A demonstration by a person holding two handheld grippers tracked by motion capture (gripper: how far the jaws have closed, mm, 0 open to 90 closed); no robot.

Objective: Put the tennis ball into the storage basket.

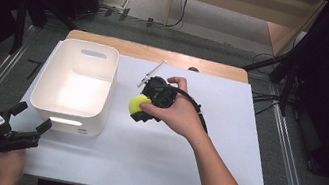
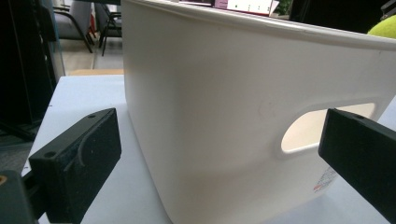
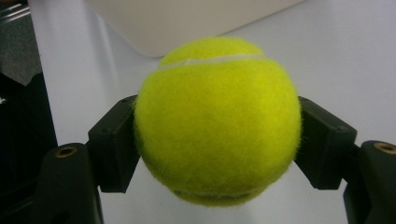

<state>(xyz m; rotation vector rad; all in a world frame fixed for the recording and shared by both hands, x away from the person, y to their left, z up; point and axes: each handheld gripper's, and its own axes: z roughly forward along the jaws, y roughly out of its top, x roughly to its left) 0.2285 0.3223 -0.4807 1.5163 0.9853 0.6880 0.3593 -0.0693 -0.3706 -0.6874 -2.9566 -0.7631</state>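
The right gripper (image 1: 142, 109) is clamped on a yellow tennis ball (image 1: 139, 103), its two black jaws pressing the ball's opposite flanks. In the right gripper view the ball (image 3: 217, 121) sits squarely between the jaws at its widest girth, a hold that likely keeps a round, fuzzy object from rolling out. Seen from the high view, the ball is raised above the white table (image 1: 152, 156), just to the right of the white bin (image 1: 75, 85) and close to its right wall. The gripper points toward the bin, which suggests the ball is meant to go over the rim and into the open interior; the bin's floor looks bare where it can be seen.

The left gripper (image 1: 33, 124) rests low at the near left corner of the table, jaws spread apart and holding nothing. In the left gripper view its jaws frame the bin's near wall (image 2: 219, 121) and the oval handle cut-out (image 2: 317, 128), without touching either. This position probably serves to steady the bin if it shifts, while staying out of the ball's path.

The likely next requirement is a short carry leftward, high enough to clear the rim, followed by release over the middle of the bin.
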